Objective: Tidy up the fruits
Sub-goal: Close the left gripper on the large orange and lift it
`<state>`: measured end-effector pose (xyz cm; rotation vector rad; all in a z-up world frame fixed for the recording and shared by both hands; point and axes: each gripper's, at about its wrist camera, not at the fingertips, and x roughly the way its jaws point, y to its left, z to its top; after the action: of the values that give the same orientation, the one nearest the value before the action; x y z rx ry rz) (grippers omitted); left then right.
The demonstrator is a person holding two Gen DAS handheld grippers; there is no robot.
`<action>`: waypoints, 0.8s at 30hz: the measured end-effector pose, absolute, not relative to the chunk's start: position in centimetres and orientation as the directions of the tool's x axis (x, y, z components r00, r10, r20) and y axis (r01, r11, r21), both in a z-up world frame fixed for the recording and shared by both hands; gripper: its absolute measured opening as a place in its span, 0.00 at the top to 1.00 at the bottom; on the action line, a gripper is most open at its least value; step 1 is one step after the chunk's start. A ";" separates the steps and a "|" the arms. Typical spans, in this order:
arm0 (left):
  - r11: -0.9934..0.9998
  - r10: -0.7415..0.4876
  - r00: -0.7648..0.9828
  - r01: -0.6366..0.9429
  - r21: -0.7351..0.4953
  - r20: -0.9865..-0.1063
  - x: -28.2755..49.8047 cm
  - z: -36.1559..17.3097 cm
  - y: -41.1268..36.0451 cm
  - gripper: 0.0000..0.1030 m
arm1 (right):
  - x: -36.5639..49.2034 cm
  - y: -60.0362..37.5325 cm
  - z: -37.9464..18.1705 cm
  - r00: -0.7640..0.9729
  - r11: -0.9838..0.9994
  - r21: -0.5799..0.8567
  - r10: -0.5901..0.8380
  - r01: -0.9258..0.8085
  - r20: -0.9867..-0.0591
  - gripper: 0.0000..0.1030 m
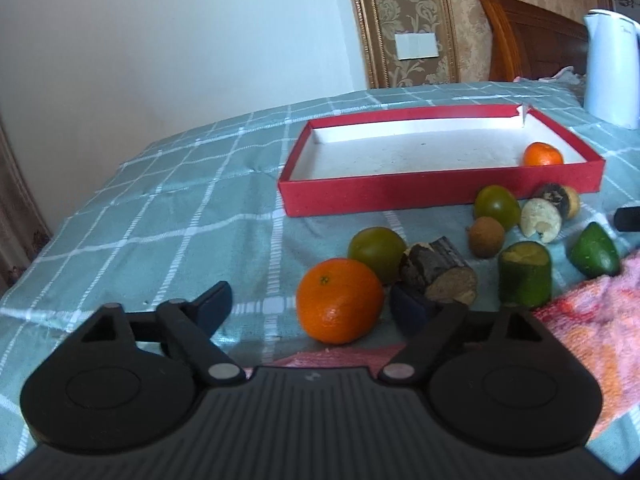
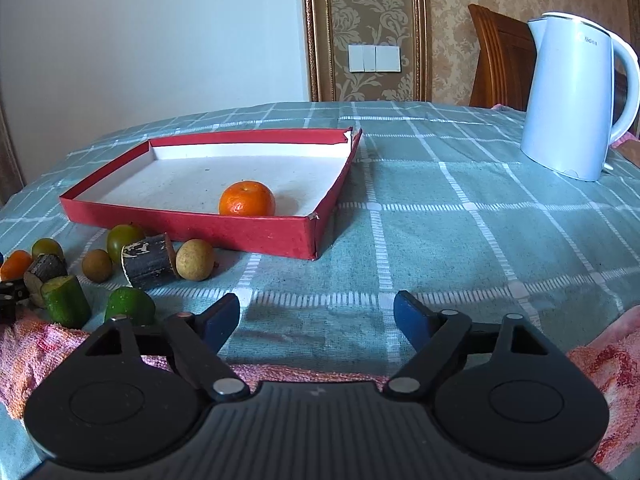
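A round, shiny orange tangerine [image 1: 339,301] sits on the soft green checked cloth [image 1: 160,220] between the spread blue fingers of the left gripper [image 1: 308,308], and neither finger presses on it. The right gripper [image 2: 318,316] is spread wide over bare cloth. Another small orange tangerine [image 2: 247,198] rests inside the flat red cardboard box [image 2: 192,226], in its near corner.

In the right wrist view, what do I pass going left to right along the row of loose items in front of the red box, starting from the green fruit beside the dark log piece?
Green fruit → dark log piece → tan round fruit → near right corner of the red box, with bare checked tablecloth beyond.
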<state>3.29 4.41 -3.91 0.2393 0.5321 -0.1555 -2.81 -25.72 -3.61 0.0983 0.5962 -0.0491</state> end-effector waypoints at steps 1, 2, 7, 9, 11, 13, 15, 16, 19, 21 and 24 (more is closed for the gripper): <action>0.960 -0.103 0.848 0.221 0.170 -0.521 3.2 -3.9 4.5 0.33 | -2.8 -25.8 -3.6 0.828 0.994 0.082 -0.017 0.076 -0.561 0.18; 0.960 -0.119 0.843 0.233 0.157 -0.524 3.2 -3.8 4.5 0.36 | -2.9 -25.8 -3.6 0.828 0.993 0.085 -0.017 0.078 -0.560 0.18; 0.959 -0.172 0.830 0.264 0.102 -0.531 3.3 -3.7 4.7 0.59 | -2.9 -25.9 -3.6 0.829 0.993 0.087 -0.017 0.080 -0.560 0.18; 0.957 -0.166 0.833 0.266 0.118 -0.527 3.2 -3.8 4.6 0.59 | -2.9 -25.9 -3.6 0.828 0.993 0.086 -0.018 0.079 -0.560 0.18; 0.957 -0.164 0.835 0.264 0.122 -0.525 3.1 -3.8 4.5 0.60 | -2.9 -25.9 -3.6 0.828 0.993 0.086 -0.018 0.079 -0.560 0.18; 0.958 -0.163 0.835 0.260 0.116 -0.526 3.2 -3.8 4.5 0.61 | -2.9 -25.9 -3.6 0.828 0.993 0.086 -0.018 0.080 -0.560 0.18; 0.960 -0.163 0.836 0.257 0.111 -0.525 3.0 -3.7 4.6 0.61 | -2.9 -25.9 -3.6 0.828 0.993 0.086 -0.018 0.080 -0.560 0.18; 0.961 -0.162 0.837 0.254 0.109 -0.522 3.0 -3.6 4.6 0.61 | -2.9 -25.9 -3.6 0.828 0.993 0.087 -0.017 0.080 -0.560 0.18; 0.965 -0.161 0.843 0.244 0.098 -0.514 2.7 -3.2 4.9 0.61 | -2.9 -25.9 -3.7 0.829 0.993 0.090 -0.017 0.080 -0.559 0.18; 0.968 -0.160 0.849 0.234 0.087 -0.503 2.5 -2.8 5.2 0.61 | -3.0 -26.1 -3.7 0.833 0.991 0.098 -0.024 0.093 -0.553 0.18; 0.970 -0.169 0.853 0.233 0.071 -0.493 2.4 -2.0 5.6 0.61 | -3.2 -26.4 -3.7 0.837 0.988 0.119 -0.021 0.102 -0.547 0.18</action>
<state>2.44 5.56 -1.98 0.1297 0.5063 -0.2122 -3.17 -26.43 -3.73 0.1453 0.5759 -0.0653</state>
